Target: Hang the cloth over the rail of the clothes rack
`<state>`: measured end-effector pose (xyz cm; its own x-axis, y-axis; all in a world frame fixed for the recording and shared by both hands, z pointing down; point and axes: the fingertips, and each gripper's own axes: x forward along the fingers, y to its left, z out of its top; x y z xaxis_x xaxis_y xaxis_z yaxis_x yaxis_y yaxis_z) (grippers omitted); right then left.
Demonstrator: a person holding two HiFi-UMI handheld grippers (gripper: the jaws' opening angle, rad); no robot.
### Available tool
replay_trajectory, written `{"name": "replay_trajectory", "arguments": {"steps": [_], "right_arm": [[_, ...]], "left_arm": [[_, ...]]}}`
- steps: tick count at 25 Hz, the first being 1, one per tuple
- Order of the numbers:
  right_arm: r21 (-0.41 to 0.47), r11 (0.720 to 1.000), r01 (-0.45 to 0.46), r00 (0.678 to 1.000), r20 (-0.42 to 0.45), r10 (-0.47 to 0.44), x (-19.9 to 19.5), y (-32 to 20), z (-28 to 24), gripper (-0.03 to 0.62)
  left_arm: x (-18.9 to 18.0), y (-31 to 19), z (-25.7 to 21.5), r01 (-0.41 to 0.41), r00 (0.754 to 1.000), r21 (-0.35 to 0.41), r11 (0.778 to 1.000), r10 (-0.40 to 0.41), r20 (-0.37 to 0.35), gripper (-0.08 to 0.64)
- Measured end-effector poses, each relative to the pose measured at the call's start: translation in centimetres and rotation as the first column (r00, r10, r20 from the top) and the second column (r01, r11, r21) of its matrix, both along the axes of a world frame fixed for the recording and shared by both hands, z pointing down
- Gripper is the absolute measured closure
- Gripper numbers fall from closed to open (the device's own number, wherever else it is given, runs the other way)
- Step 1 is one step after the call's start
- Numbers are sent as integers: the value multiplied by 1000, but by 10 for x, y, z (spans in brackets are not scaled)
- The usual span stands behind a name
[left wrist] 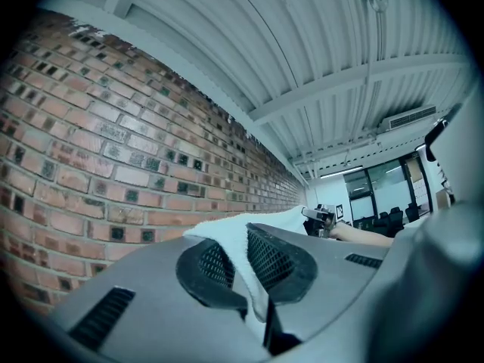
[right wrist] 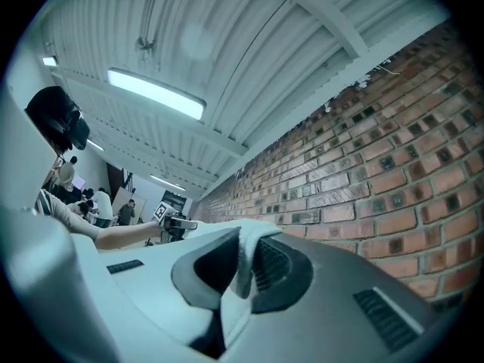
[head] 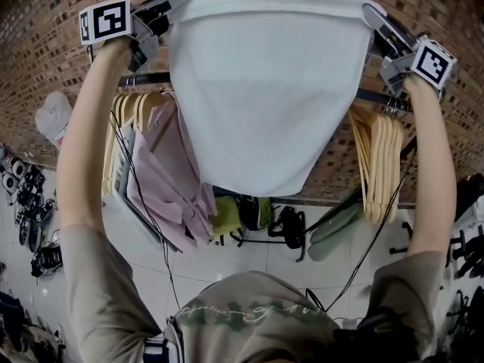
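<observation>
A white cloth (head: 261,89) hangs spread out in front of me, held up high by its two top corners. My left gripper (head: 175,2) is shut on the left corner, and the cloth (left wrist: 234,252) shows pinched between its dark pads. The right corner of the cloth (right wrist: 243,259) is pinched by my right gripper (head: 370,13). The dark rail of the clothes rack (head: 144,78) runs behind and below the cloth's top edge, mostly hidden by it, and reappears at the right (head: 382,97).
Wooden hangers (head: 132,112) and a pink shirt (head: 170,180) hang on the rail at left, more wooden hangers (head: 378,165) at right. A brick wall (head: 45,44) stands behind. Shoes and bags (head: 261,218) lie on the floor below.
</observation>
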<state>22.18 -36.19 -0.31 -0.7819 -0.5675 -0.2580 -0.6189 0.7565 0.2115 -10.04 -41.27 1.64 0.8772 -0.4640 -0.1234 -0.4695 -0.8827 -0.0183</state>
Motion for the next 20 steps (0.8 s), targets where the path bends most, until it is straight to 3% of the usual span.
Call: {"name": "replay_trajectory", "arguments": {"steps": [5,11,20], "right_arm": [[12,1000,-16,1000,-11,17,-2,-17,-19,571],[25,999,-41,999,1,41,1,-42,-37,571],[-123,984,-130,987,78,140,26,-107,10,571]], "left_arm": [[-3,-9,-18,23,999,28,999,-24,23,543],[0,-24,-23,47,999,6,999,-47,5,543],[17,-81,10,129,988,-15,992,-127,89,543]]}}
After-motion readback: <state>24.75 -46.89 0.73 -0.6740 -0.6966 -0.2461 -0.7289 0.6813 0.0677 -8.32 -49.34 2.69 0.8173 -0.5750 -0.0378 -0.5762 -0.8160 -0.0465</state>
